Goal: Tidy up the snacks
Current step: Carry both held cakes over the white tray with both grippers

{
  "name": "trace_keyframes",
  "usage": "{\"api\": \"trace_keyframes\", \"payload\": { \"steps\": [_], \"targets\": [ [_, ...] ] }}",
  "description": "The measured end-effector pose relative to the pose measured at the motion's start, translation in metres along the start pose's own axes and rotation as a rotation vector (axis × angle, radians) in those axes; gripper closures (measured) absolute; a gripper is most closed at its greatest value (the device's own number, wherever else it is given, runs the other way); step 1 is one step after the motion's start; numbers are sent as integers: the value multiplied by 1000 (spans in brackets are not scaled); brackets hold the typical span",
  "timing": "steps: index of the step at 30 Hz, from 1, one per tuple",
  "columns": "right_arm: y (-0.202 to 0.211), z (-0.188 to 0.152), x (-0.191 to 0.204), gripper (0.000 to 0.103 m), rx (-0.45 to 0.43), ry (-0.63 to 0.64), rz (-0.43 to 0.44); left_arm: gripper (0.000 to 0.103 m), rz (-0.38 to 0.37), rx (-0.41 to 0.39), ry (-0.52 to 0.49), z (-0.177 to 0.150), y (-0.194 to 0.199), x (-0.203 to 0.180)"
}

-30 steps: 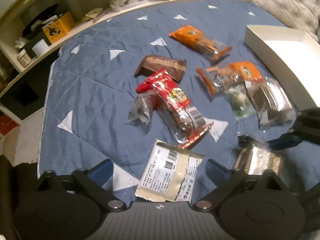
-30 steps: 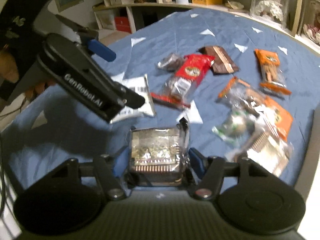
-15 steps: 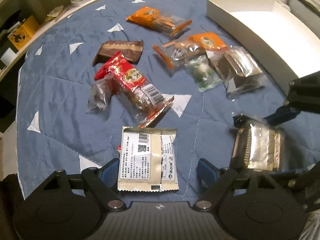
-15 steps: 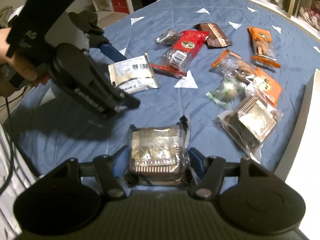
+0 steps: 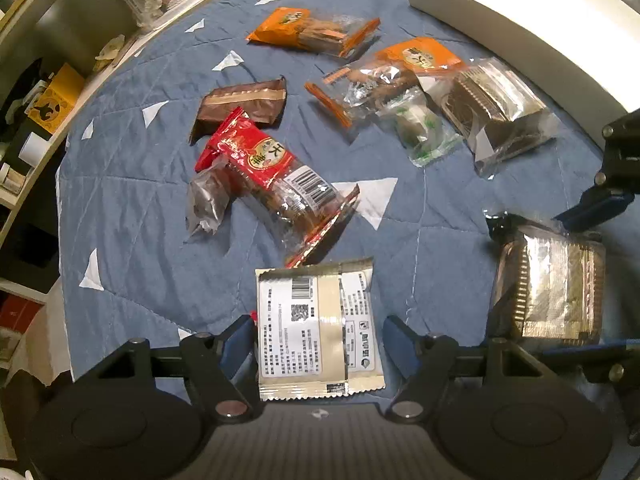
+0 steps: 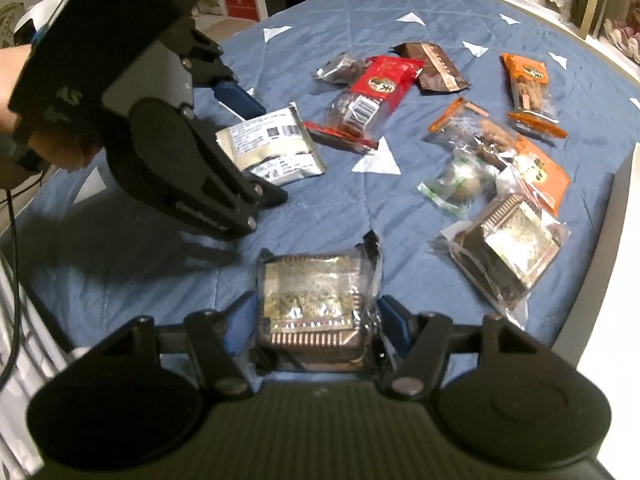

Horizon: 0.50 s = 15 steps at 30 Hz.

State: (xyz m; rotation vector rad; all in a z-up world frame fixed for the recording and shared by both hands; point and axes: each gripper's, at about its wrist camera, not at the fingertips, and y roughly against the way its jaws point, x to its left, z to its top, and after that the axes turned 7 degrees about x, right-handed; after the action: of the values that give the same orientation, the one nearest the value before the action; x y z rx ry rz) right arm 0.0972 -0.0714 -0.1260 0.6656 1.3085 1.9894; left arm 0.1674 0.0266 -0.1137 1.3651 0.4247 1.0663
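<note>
Left wrist view showed nine snack packs on your blue quilt (image 5: pixel 120 184). Your left gripper (image 5: pixel 318 344) pointed steeply down, jaws closing around the white packet (image 5: pixel 316 328), pads not yet pressing. Your right gripper (image 6: pixel 316 324) clamped the foil-tray cake (image 6: pixel 312 300). Only the left view showed the white box (image 5: pixel 520 28).

My left gripper (image 5: pixel 318 344) is closing around a silver packet (image 5: pixel 318 328) lying label-up on the blue quilt (image 5: pixel 132 208). Beyond it lie a red packet (image 5: pixel 272 172), a brown one (image 5: pixel 244 106) and orange packets (image 5: pixel 312 32); a white box (image 5: pixel 532 24) sits far right.
</note>
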Motion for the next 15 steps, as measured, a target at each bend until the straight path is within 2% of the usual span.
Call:
{"api": "trace_keyframes", "payload": {
  "steps": [1, 7, 15],
  "targets": [
    [0, 0, 0, 33, -1, -2, -2, 40, 4, -7, 12, 0, 0, 1],
    [1, -1, -2, 35, -18, -18, 1, 45, 8, -19, 99, 0, 2, 6],
    [18, -5, -19, 37, -96, -120, -21, 47, 1, -81, 230, -3, 32, 15]
  ]
}}
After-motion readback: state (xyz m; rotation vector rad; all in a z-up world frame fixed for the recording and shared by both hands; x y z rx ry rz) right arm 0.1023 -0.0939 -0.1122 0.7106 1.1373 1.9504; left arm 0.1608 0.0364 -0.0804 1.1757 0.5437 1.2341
